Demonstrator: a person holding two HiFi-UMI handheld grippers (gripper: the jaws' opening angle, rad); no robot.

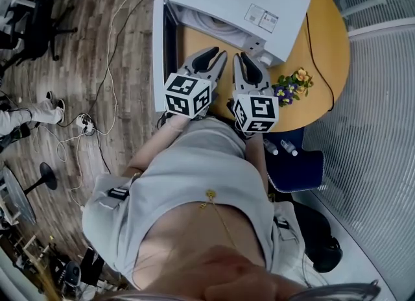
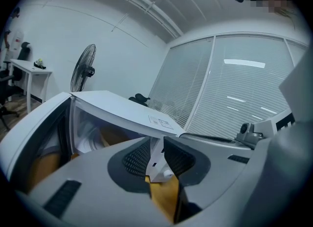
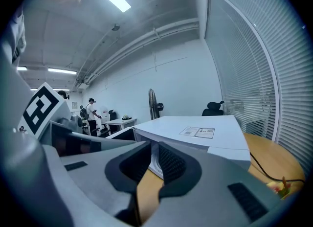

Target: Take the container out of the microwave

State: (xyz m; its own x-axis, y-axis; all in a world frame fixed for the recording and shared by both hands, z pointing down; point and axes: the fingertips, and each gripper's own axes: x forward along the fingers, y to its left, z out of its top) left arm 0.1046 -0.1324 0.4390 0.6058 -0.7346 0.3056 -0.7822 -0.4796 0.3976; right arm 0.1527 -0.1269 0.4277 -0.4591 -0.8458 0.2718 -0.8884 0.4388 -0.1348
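White and ribbed along its rim, the container (image 1: pixel 206 21) sits inside the microwave (image 1: pixel 241 0), just behind the open mouth. Only a slice of it shows under the roof. It looks round, so I judge there is no long axis across the oven floor to line up with. Its axis runs upright, mouth upward as far as I can tell, and its height is hidden.

The microwave stands on the round wooden surface (image 1: pixel 327 47) with its mouth facing you. Its door (image 1: pixel 157 53) is swung fully out to your left.

Your left tool (image 1: pixel 219 52) hangs just in front of the opening, jaws a narrow way apart with nothing between them. Your right tool (image 1: pixel 245 56) is beside it, facing the oven's right front corner. Its jaws are parted by an even slimmer slit, and it is also empty. Neither touches the container.

To do this step well:
- Spread the jaws wider before you go in; the present gap looks too tight for that rim.
- Enter level and low, since the roof leaves little room above the marker cubes.
- Keep the left tool off the door's edge.
- Take the near wall of the container squarely, with one jaw inside and one outside.
- Raise it only enough to free it, then draw it straight back toward you, upright in case it holds something.
- Set it down short of the flowers (image 1: pixel 292 85) at your right.
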